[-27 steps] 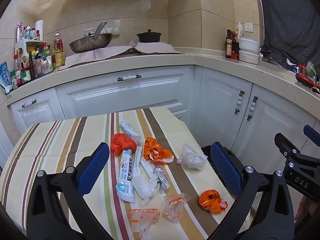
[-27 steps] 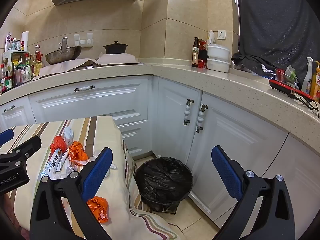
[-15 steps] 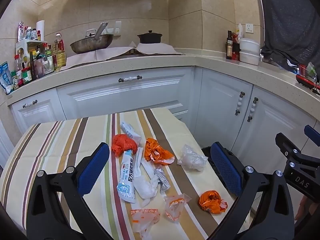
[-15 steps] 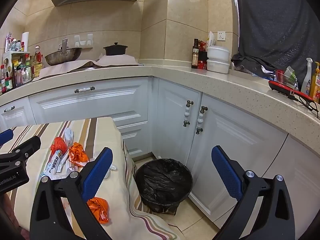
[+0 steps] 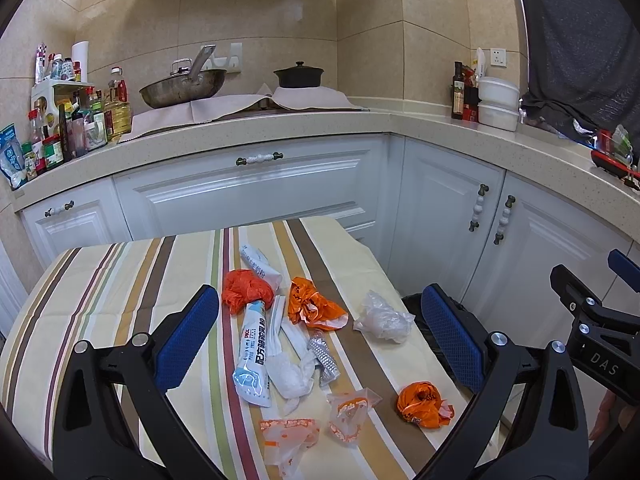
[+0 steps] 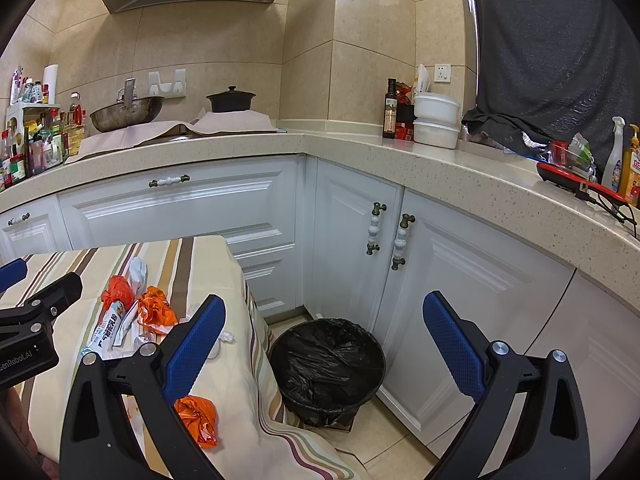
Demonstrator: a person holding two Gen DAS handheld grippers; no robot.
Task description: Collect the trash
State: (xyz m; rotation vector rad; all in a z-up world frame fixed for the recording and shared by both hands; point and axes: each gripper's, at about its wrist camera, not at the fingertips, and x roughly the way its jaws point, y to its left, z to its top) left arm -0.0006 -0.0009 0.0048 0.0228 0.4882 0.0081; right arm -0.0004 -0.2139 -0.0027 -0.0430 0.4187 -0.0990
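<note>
- Left gripper (image 5: 320, 336): jaws spread wide, nothing between the pads; it hangs above the striped tablecloth (image 5: 100, 280) with the litter lying ahead of it, framed by the two jaws.
- Right gripper (image 6: 324, 344): jaws also wide, empty. The bin with the black liner (image 6: 328, 364) sits on the floor straight ahead, between and below its jaws.
- Trash on the cloth, none of it gripped: orange bag wad (image 5: 246, 290) just ahead of the left jaw; white-and-blue tube (image 5: 252, 356) just inside that jaw; torn orange bag (image 5: 314, 306) near the middle of the gap; crumpled clear plastic (image 5: 382, 318) toward the right jaw; silvery foil strip (image 5: 324, 360) and white wrapper (image 5: 290, 372) mid-gap; small orange ball (image 5: 422, 404) low by the right jaw; two clear orange-printed wrappers (image 5: 350, 404) lowest in the gap; a white printed packet (image 5: 258, 264) farthest ahead.
- Bin contents: only crumpled black liner visible; cannot tell whether anything already lies inside.
- Progress, judged: at or near the start. About ten pieces are left on the table, and no pick is under way.
- Remaining: every visible piece must be grasped and dropped in the bin, which stands just past the table edge on the right-jaw side of the left gripper.
</note>
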